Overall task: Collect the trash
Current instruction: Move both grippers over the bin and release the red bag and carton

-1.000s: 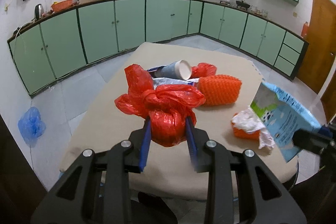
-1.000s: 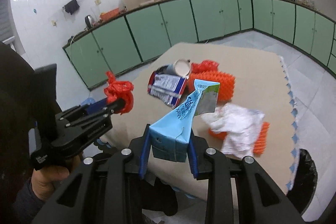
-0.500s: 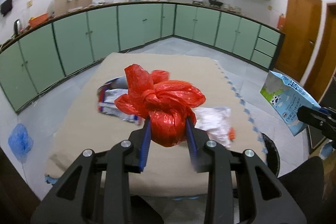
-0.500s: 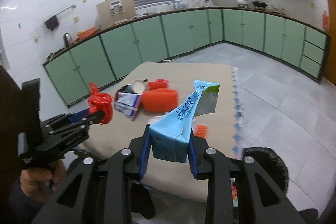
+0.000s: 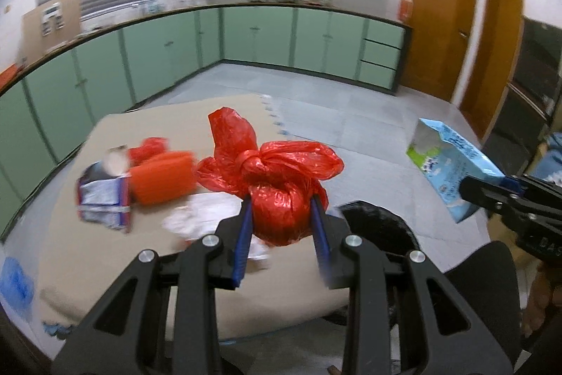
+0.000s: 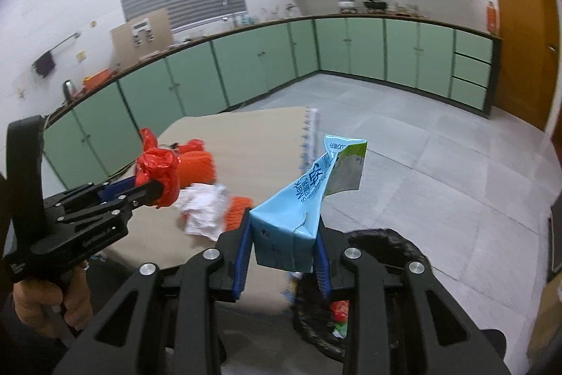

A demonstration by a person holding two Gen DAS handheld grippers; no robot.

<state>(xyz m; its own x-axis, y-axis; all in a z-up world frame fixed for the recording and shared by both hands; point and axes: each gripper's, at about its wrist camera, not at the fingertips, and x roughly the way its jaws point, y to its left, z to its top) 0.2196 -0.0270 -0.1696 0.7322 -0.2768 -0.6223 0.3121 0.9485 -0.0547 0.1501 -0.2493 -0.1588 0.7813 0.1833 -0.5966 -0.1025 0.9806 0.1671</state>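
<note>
My left gripper (image 5: 281, 224) is shut on a knotted red plastic bag (image 5: 274, 178), held in the air over the near edge of the beige mat (image 5: 147, 269). My right gripper (image 6: 282, 243) is shut on a crushed light-blue milk carton (image 6: 302, 209), held above the rim of a black bin (image 6: 397, 245) on the floor. The carton (image 5: 453, 164) and right gripper also show at the right of the left wrist view. The red bag (image 6: 158, 171) and left gripper (image 6: 154, 190) show at the left of the right wrist view. The bin (image 5: 379, 224) lies just right of the red bag.
On the mat lie an orange mesh sleeve (image 5: 161, 178), a flattened blue-and-white packet (image 5: 105, 199), crumpled white paper (image 5: 203, 213) and another red bag (image 5: 147, 146). Green cabinets (image 5: 246, 41) line the walls, wooden doors (image 5: 442, 23) stand at right. A blue bag (image 5: 14, 280) lies on the floor.
Both grippers have swung to the right with their loads, away from the middle of the mat toward the black bin, which has come into view below them.
</note>
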